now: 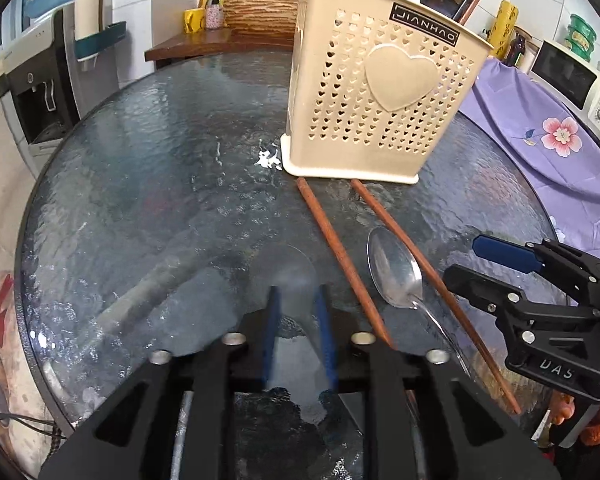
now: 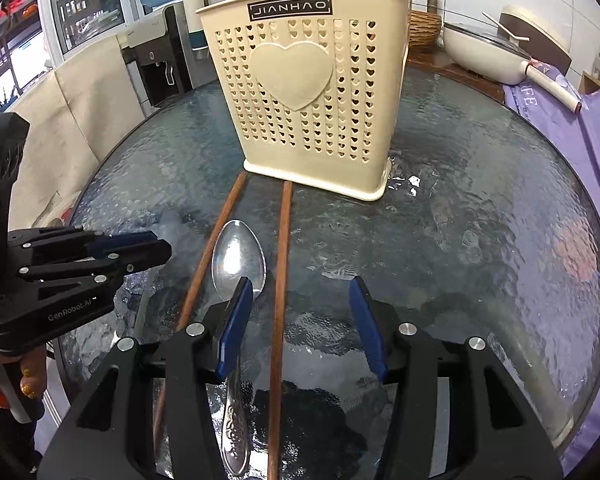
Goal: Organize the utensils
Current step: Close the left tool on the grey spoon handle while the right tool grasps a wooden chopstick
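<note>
A cream perforated utensil holder [image 1: 376, 92] [image 2: 312, 92] stands on the round glass table [image 1: 160, 184] [image 2: 480, 208], with some utensils standing in it. Two brown chopsticks [image 1: 340, 256] [image 2: 282, 280] lie in front of it with a metal spoon [image 1: 396, 268] [image 2: 238, 260] between them. My right gripper [image 2: 300, 300] is open above the right chopstick, beside the spoon; it also shows in the left wrist view [image 1: 476, 260]. My left gripper [image 1: 298, 300] has its fingers a narrow gap apart and holds nothing, left of the chopsticks; it also shows in the right wrist view [image 2: 152, 242].
A water dispenser [image 1: 36, 80] stands left of the table. A purple floral cloth [image 1: 540, 128] covers something on the right, with a microwave [image 1: 576, 80] behind. A wooden shelf with bottles [image 1: 220, 36] and a white pot [image 2: 496, 48] sit behind the table.
</note>
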Tool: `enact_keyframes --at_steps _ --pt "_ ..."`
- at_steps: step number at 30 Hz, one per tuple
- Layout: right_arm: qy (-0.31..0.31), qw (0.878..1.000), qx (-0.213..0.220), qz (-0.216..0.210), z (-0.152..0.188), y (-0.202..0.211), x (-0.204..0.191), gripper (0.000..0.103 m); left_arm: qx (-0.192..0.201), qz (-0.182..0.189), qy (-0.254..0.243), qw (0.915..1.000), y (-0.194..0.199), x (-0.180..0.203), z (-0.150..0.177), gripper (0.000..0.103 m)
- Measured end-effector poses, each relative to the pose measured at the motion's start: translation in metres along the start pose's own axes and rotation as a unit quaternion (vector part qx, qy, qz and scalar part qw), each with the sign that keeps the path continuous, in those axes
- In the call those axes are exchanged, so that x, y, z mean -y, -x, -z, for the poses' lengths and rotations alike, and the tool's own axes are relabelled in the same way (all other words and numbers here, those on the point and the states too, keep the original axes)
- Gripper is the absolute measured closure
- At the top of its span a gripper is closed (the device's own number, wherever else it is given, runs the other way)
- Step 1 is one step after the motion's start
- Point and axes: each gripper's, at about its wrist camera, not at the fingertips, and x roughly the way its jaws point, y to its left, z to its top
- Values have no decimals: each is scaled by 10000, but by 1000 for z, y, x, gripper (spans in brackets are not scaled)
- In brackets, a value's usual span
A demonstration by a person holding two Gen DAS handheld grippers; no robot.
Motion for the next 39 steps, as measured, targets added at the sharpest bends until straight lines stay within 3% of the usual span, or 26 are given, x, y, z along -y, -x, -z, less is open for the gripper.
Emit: enact_keyframes --at_steps 1,16,28,34,39 --pt "-5 10000 1 -5 0 0 0 52 36 -25 -10 10000 1 0 0 69" --pt "70 10000 13 28 -3 0 -1 52 10 -374 -131 9992 -16 12 -7 69" --pt "-287 9995 -75 140 -41 -27 0 52 25 -398 -20 9992 -14 12 -10 69" --pt "-371 9989 -186 230 -54 -47 -3 56 0 -481 -126 9988 -19 18 -10 69" --pt "-245 9983 -366 370 -59 -65 -11 66 17 -538 -263 9982 -20 20 -8 69"
